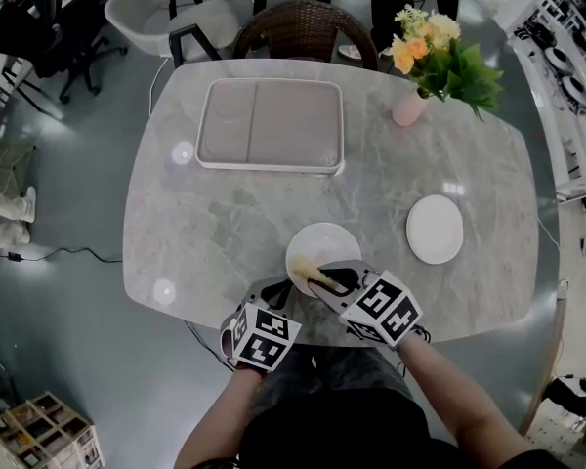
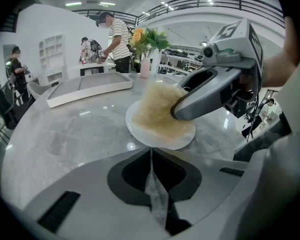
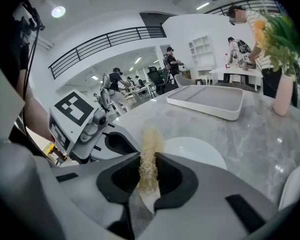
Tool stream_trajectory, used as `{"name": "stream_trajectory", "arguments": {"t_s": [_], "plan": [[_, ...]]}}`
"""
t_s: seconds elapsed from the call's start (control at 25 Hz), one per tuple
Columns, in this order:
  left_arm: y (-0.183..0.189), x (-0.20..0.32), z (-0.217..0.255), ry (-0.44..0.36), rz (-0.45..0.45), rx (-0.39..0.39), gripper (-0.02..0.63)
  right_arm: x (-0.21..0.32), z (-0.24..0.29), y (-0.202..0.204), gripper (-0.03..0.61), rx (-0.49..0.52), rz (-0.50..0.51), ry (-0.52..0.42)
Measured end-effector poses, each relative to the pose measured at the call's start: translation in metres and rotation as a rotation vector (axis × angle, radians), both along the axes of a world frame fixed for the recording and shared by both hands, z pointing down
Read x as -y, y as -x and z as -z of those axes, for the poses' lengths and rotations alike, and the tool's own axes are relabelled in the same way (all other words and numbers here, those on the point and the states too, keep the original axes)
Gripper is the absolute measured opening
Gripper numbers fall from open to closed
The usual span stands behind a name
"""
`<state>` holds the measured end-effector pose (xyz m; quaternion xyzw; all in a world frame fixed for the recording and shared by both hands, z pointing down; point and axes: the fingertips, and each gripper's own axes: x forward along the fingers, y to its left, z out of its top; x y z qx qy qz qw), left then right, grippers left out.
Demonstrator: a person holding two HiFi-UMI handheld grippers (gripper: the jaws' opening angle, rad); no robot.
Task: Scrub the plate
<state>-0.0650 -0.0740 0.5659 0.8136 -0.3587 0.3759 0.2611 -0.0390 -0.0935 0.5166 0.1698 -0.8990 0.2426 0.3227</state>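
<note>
A white plate [image 1: 324,242] sits near the table's front edge. My left gripper [image 1: 281,293] reaches its near-left rim; in the left gripper view the jaws [image 2: 151,151] are shut, with the plate's rim [image 2: 140,136] at their tips. My right gripper [image 1: 330,279] is shut on a tan fibrous scrubbing pad [image 1: 313,277] that lies on the plate. The pad [image 2: 157,109] covers most of the plate, under the right gripper [image 2: 182,109]. In the right gripper view the pad [image 3: 150,149] sticks out between the jaws, with the plate [image 3: 200,151] beyond and the left gripper [image 3: 115,139] beside it.
A large white tray [image 1: 271,125] lies at the table's far side. A second, smaller white plate [image 1: 435,229] sits to the right. A pink vase of flowers [image 1: 410,106] stands at the far right. Chairs [image 1: 308,32] stand behind the grey marble table [image 1: 205,233].
</note>
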Motion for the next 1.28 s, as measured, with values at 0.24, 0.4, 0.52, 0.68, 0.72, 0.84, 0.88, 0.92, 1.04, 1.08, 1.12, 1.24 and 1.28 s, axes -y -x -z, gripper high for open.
{"name": "stream_trajectory", "arguments": {"t_s": [0.24,0.4,0.52,0.68,0.72,0.84,0.88,0.92,1.04,1.08,1.12,1.24,1.28], "plan": [[0.000,0.000,0.001,0.003,0.007,-0.003,0.023,0.038,-0.004,0.025,0.074,-0.022,0.025,-0.078],[0.000,0.000,0.000,0.005,0.013,-0.007,0.023,0.069,-0.004,0.010,0.074,-0.062,-0.021,-0.113],[0.000,0.000,0.001,0.005,0.017,-0.011,0.023,0.082,-0.004,-0.010,0.074,-0.081,-0.079,-0.114],[0.001,0.000,0.000,0.003,0.012,-0.011,0.024,0.086,-0.005,-0.042,0.074,-0.097,-0.170,-0.099],[0.001,-0.001,0.000,0.002,0.010,-0.010,0.024,0.085,-0.005,-0.049,0.074,-0.099,-0.191,-0.091],[0.001,0.000,0.000,0.001,0.006,-0.008,0.023,0.078,-0.005,-0.065,0.074,-0.099,-0.239,-0.064],[0.001,0.000,0.000,0.001,0.004,-0.006,0.023,0.074,-0.005,-0.069,0.074,-0.098,-0.251,-0.057],[0.001,0.000,0.000,0.000,0.002,-0.005,0.023,0.070,-0.005,-0.072,0.074,-0.098,-0.261,-0.051],[0.001,0.000,0.000,-0.003,-0.005,0.001,0.023,0.058,-0.002,-0.079,0.074,-0.093,-0.291,-0.037],[0.001,0.000,0.000,-0.004,-0.007,0.003,0.023,0.052,-0.001,-0.081,0.074,-0.091,-0.299,-0.032],[0.001,-0.001,0.000,-0.005,-0.010,0.006,0.023,0.047,0.000,-0.081,0.074,-0.089,-0.304,-0.027],[0.001,-0.001,0.000,-0.011,-0.021,0.016,0.023,0.027,0.001,-0.079,0.074,-0.083,-0.309,-0.011],[0.000,-0.002,0.001,-0.012,-0.024,0.017,0.023,0.021,0.001,-0.077,0.074,-0.079,-0.308,-0.005]]}}
